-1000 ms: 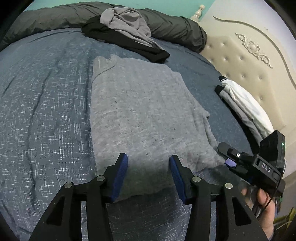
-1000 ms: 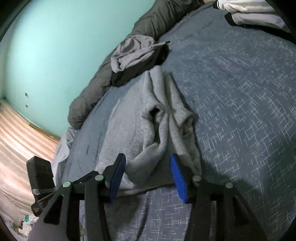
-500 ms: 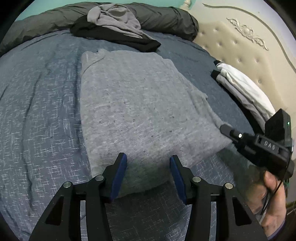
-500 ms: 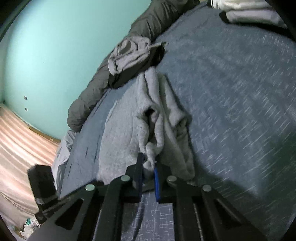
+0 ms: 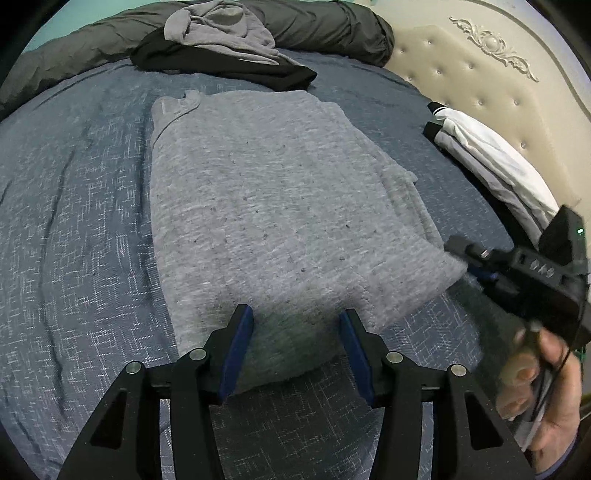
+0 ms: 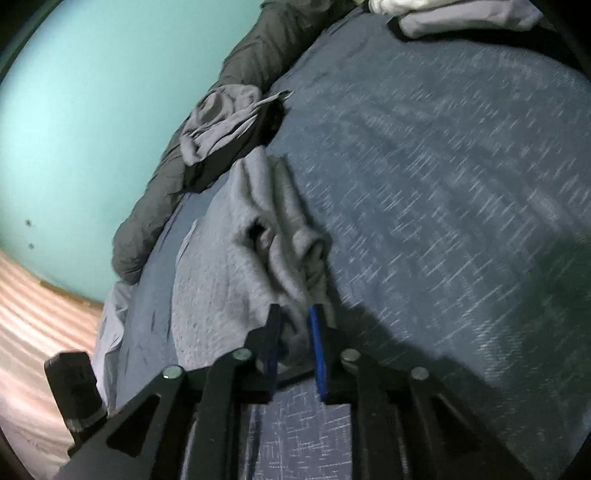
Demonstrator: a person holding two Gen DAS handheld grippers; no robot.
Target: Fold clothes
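The grey sweater [image 5: 273, 206] lies flat in the middle of the bed [image 5: 74, 221], partly folded, its near hem at six o'clock in the left wrist view and its neck end toward twelve. In the right wrist view its side edge is bunched into ridges [image 6: 280, 236] running from six up to twelve o'clock.

The left hand-held gripper [image 5: 295, 332] hovers at six o'clock over the near hem, jaws half apart with cloth below them but nothing pinched. The right hand-held gripper [image 6: 293, 332] sits at the sweater's near right corner, at three o'clock in the left wrist view; its jaws are narrow and opening, with a fold of grey cloth between the blue pads, though blur hides whether they grip it.

The step in hand looks like taking both near corners to fold the hem upward. To do it well, I judge each gripper should catch every layer at its corner, lift evenly, and carry the hem toward twelve so the bunched side is smoothed rather than trapped in the fold.

Counted: one grey sweater being folded; one loose heap of a grey garment over a black one [image 5: 221, 48] at twelve o'clock; one folded white and grey stack [image 5: 491, 162] at two o'clock by the padded headboard [image 5: 480, 74]; one dark rolled duvet [image 5: 332, 29] along the far edge; two grippers; one bare hand [image 5: 550, 391] visible at four o'clock.
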